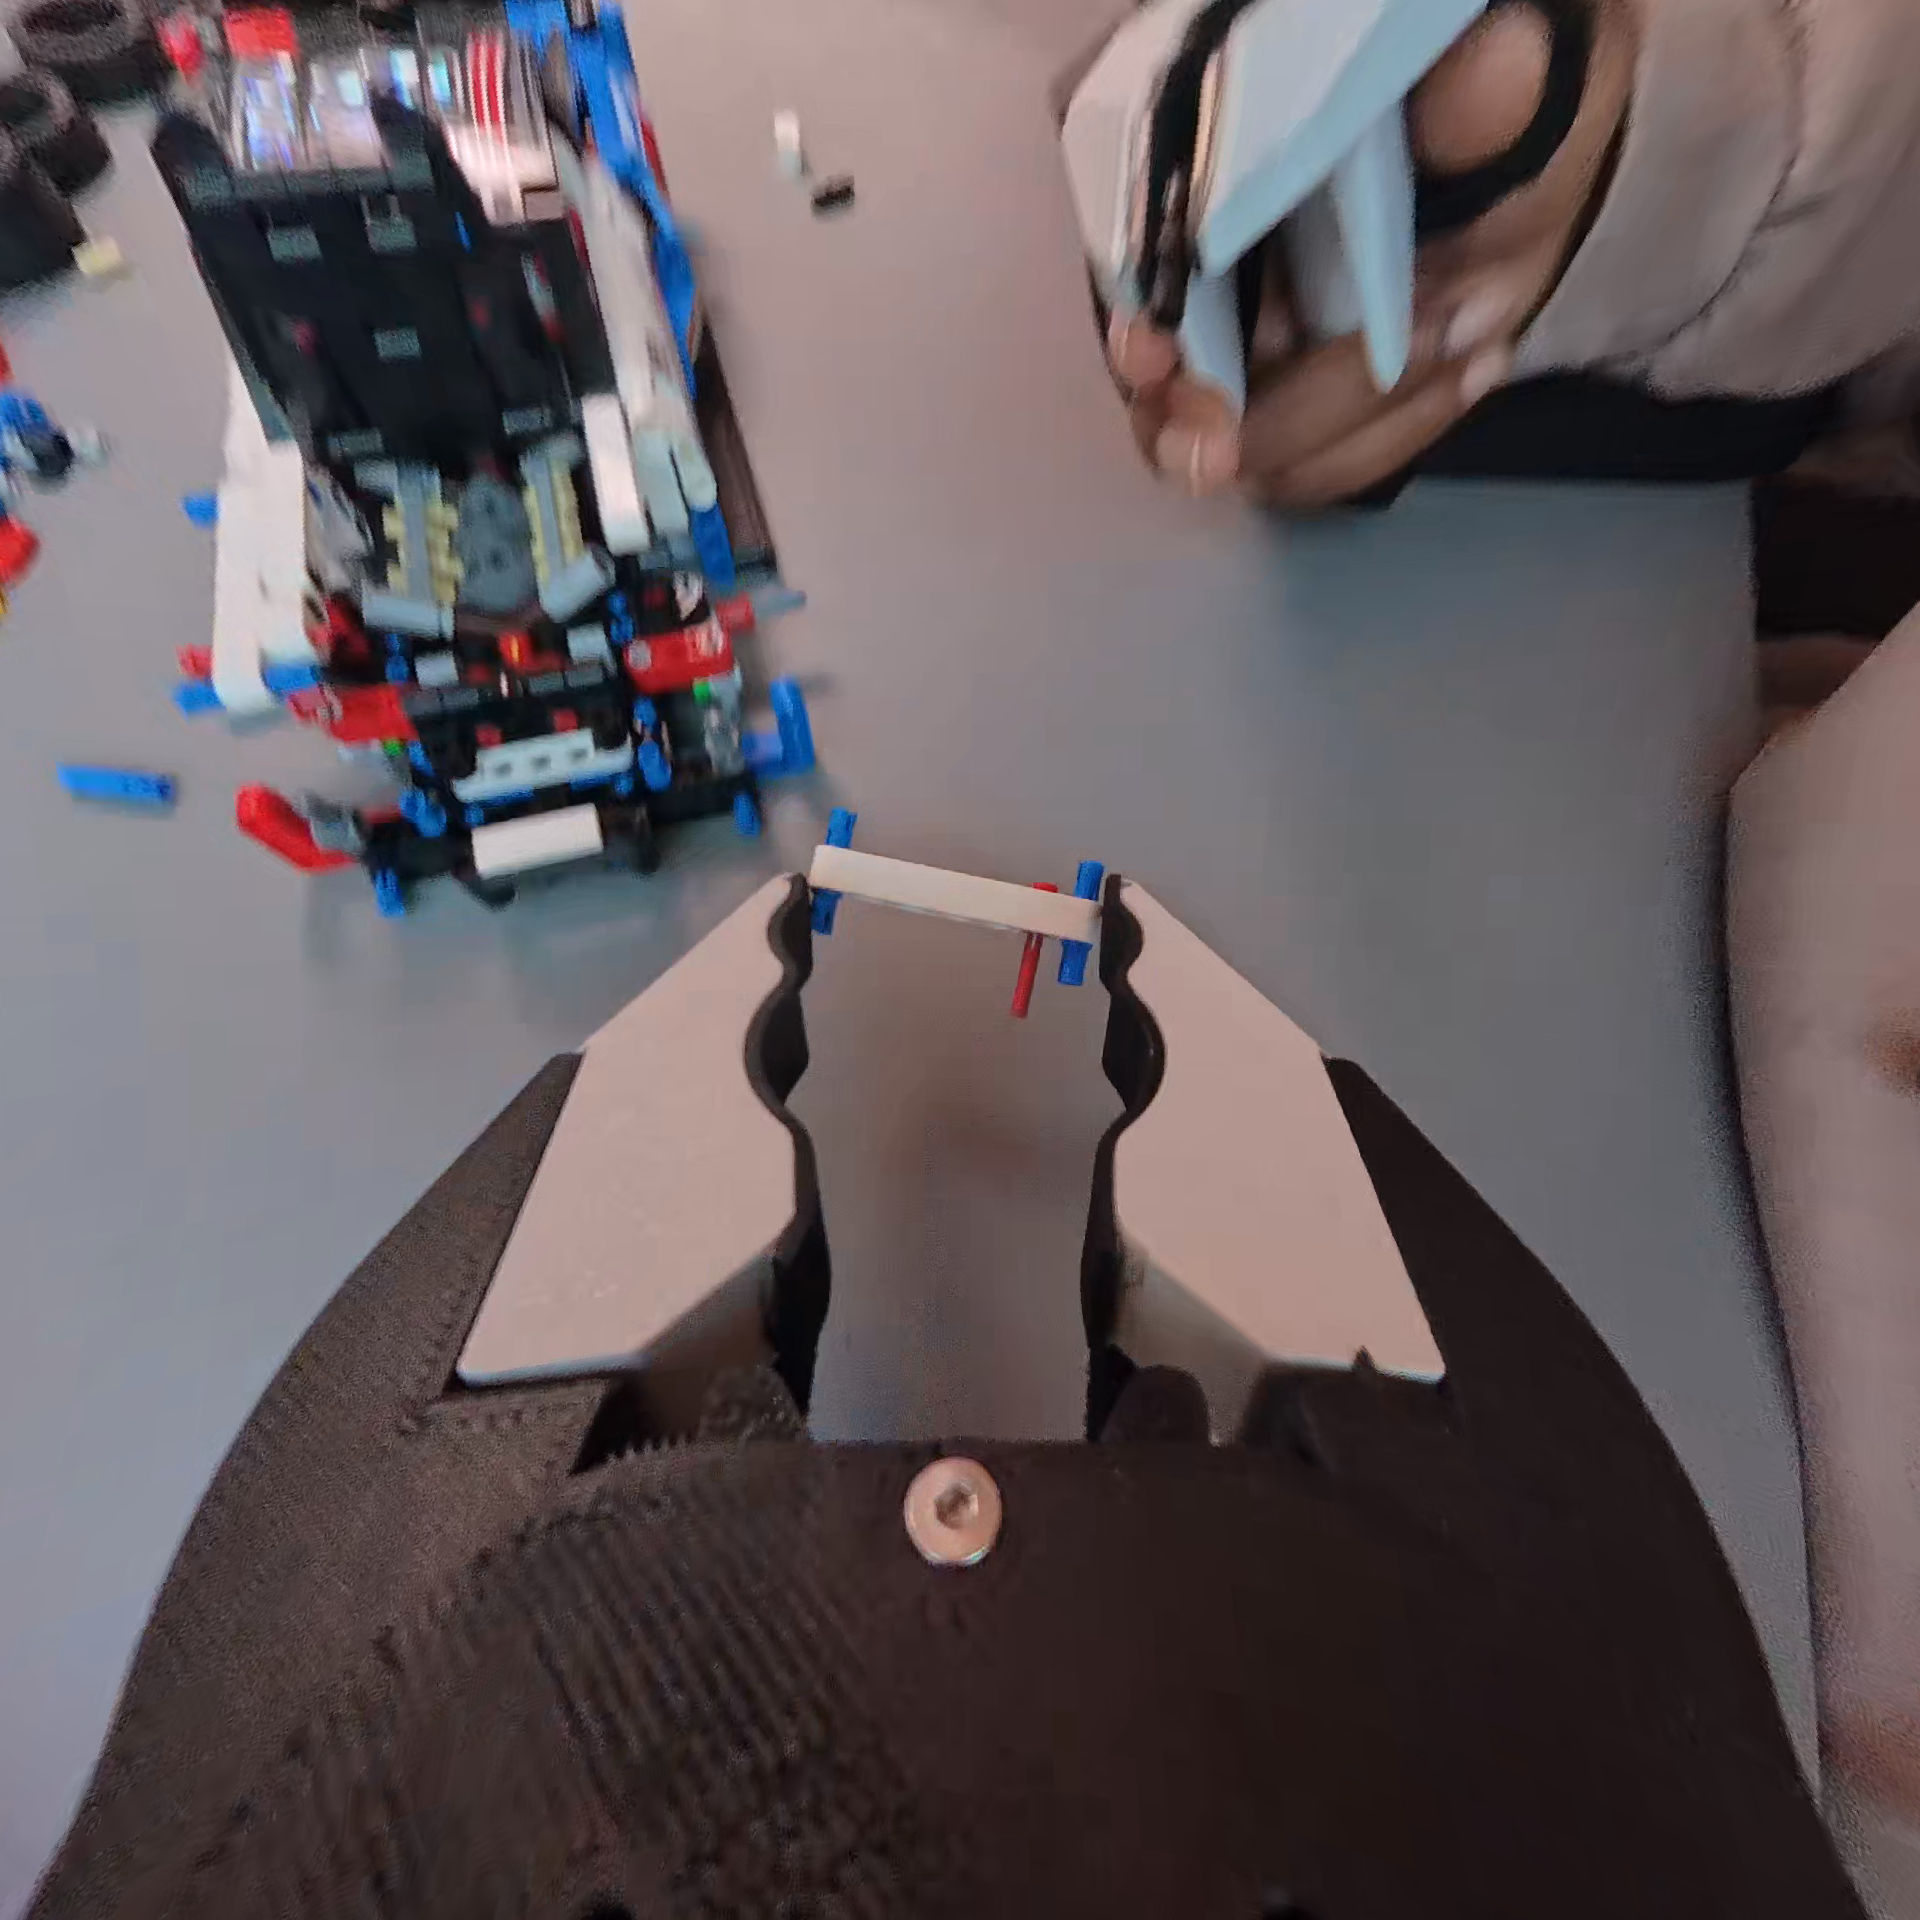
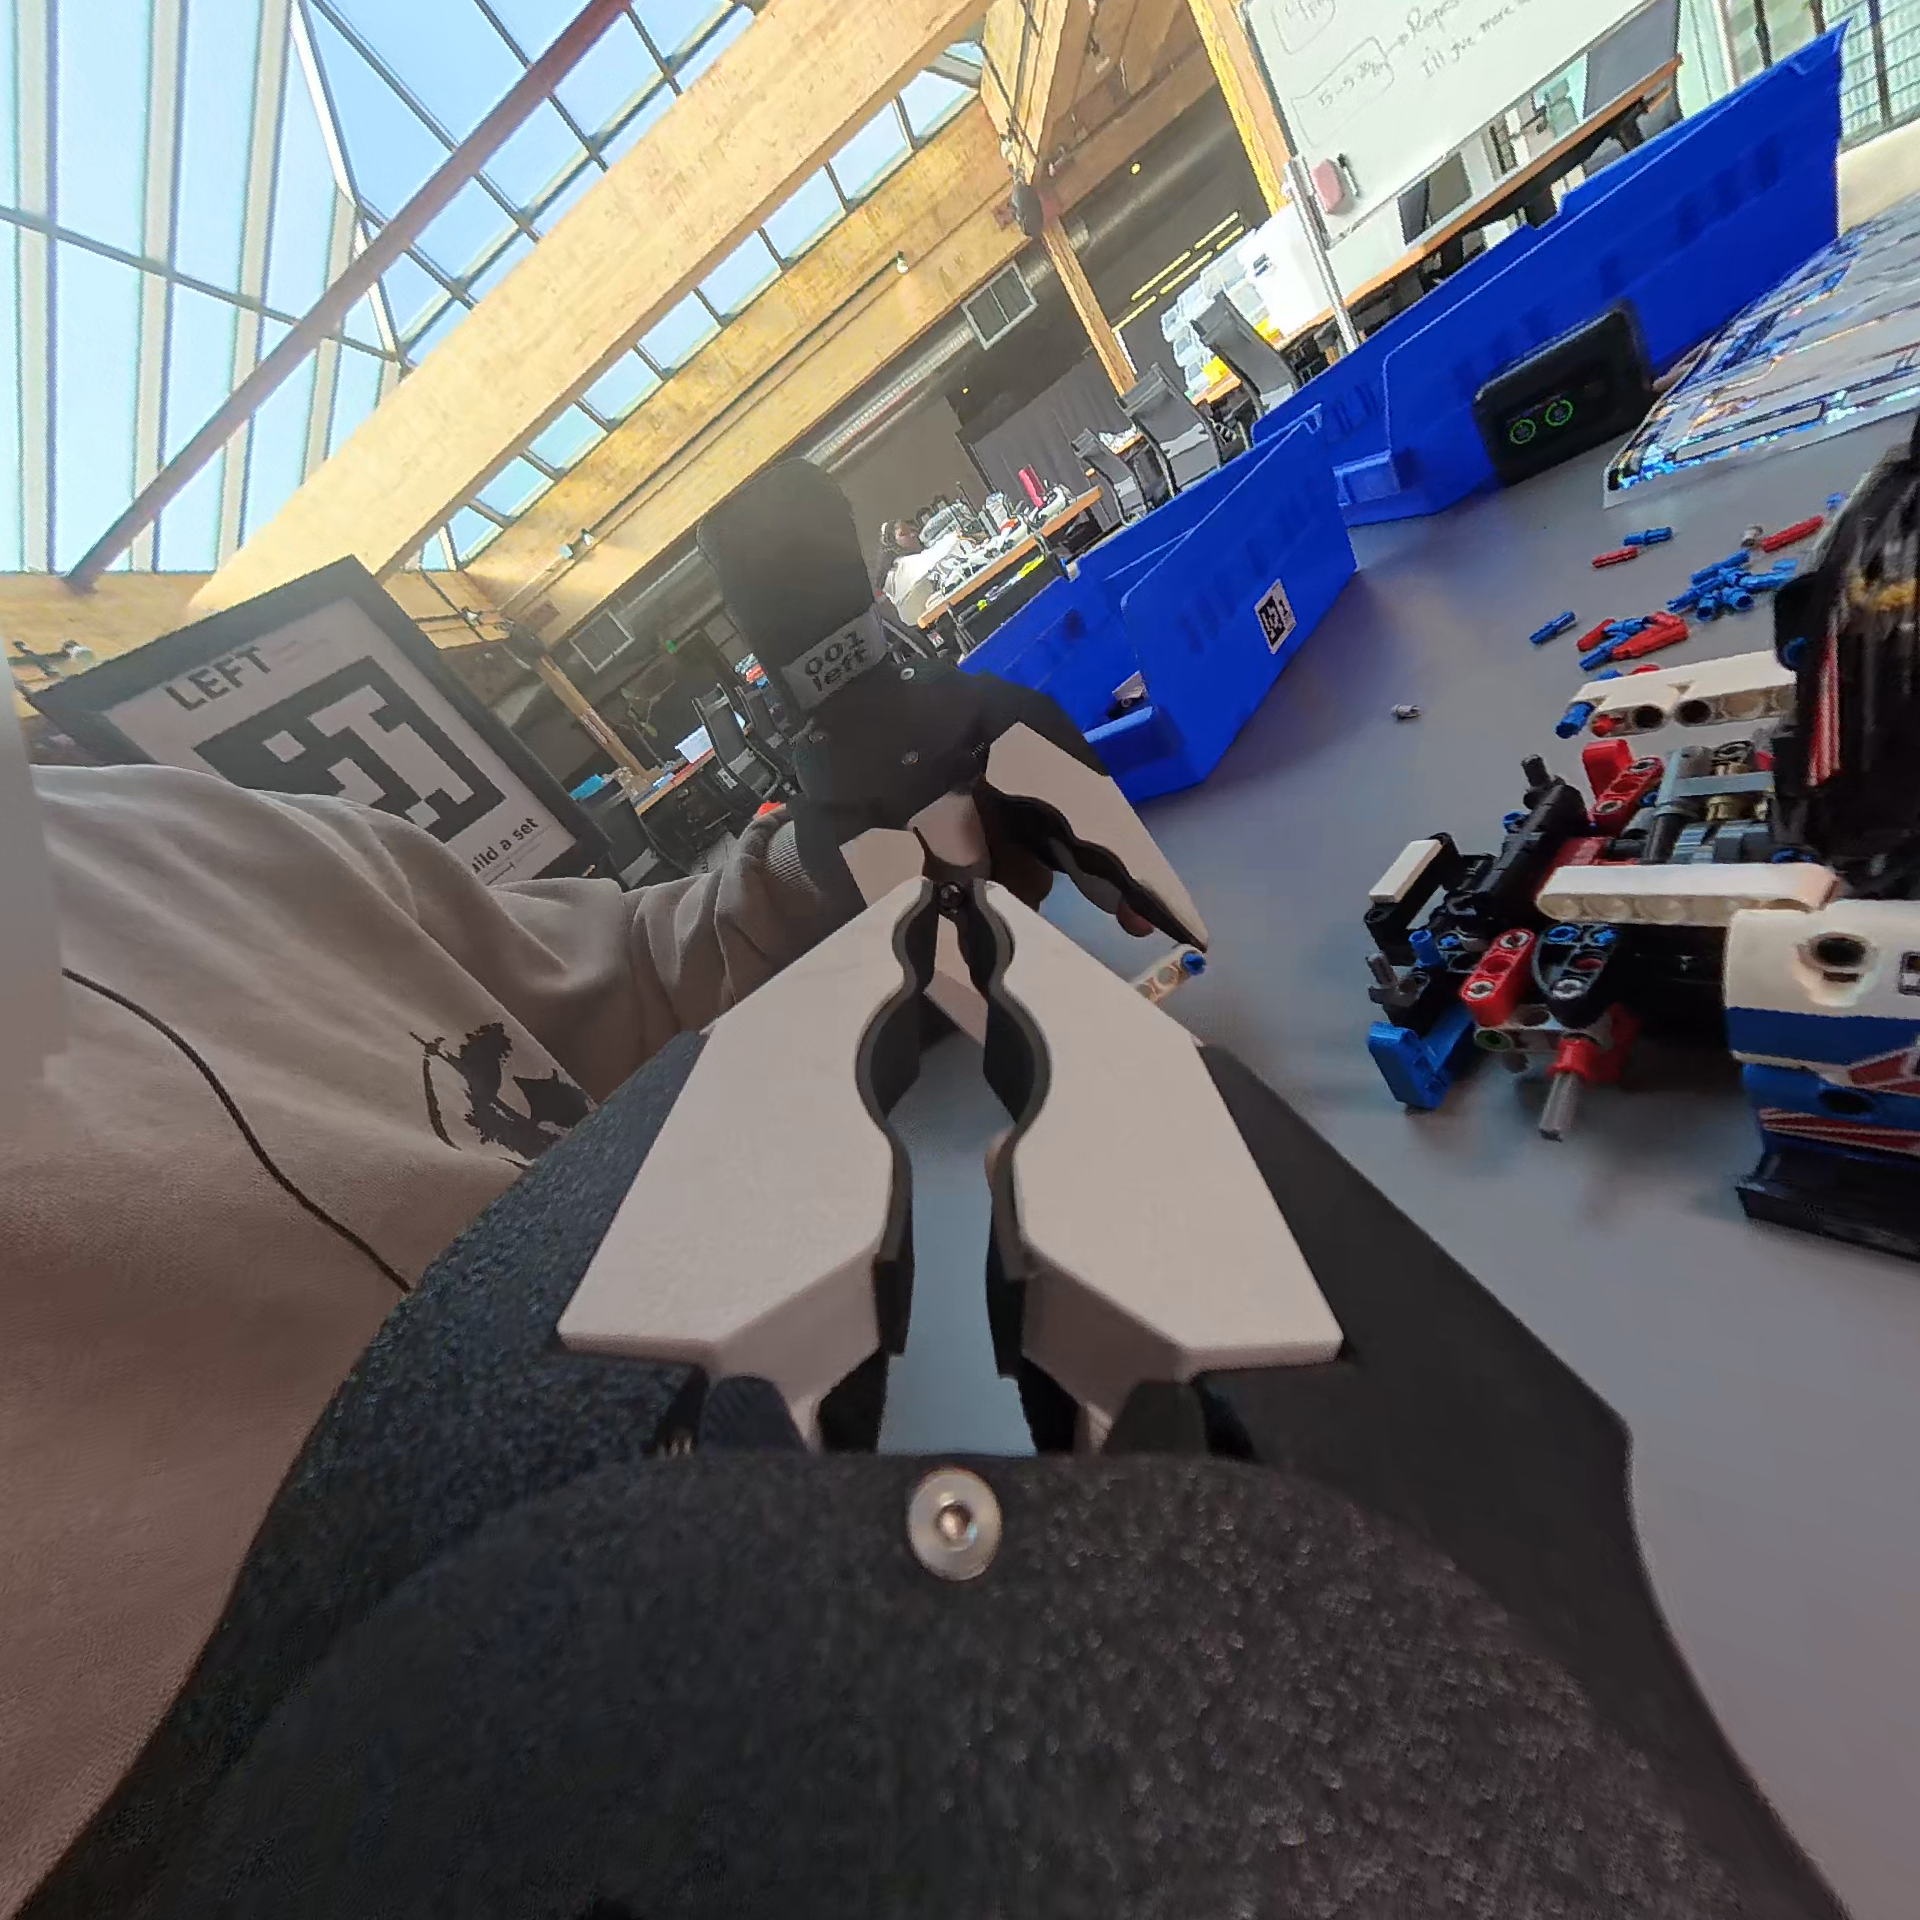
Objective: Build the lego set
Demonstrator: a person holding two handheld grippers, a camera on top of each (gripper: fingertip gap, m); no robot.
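The left gripper [image 1: 956, 904] holds a white beam [image 1: 951, 900] crosswise between its fingertips, jaws spread about the beam's length and closed on its ends. Blue pins [image 1: 1081, 920] stick through the beam at each end, and a red pin [image 1: 1031, 951] hangs near the right end. The beam sits above the grey table [image 1: 1299, 831], just beside the rear corner of the car model [image 1: 468, 499]. That model, black with white, blue and red panels, stands to the left, with loose blue and red pieces [image 1: 114, 781] scattered around it and black tyres [image 1: 47, 156] at the far left edge. Farther off on the right, the right gripper [image 1: 1304, 322] is blurred in a person's hand [image 1: 1278, 416]. In the right wrist view, the right gripper [image 2: 951, 896] has its tips pinched together on a small dark piece [image 2: 948, 898] too small to identify. Just beyond, the left gripper [image 2: 1169, 940] carries the beam [image 2: 1169, 971], with a sleeve [image 2: 665, 925] behind it. To the right stands the car model [image 2: 1662, 935], then scattered pins [image 2: 1662, 613], blue bins [image 2: 1226, 613] and an instruction booklet [image 2: 1787, 343].
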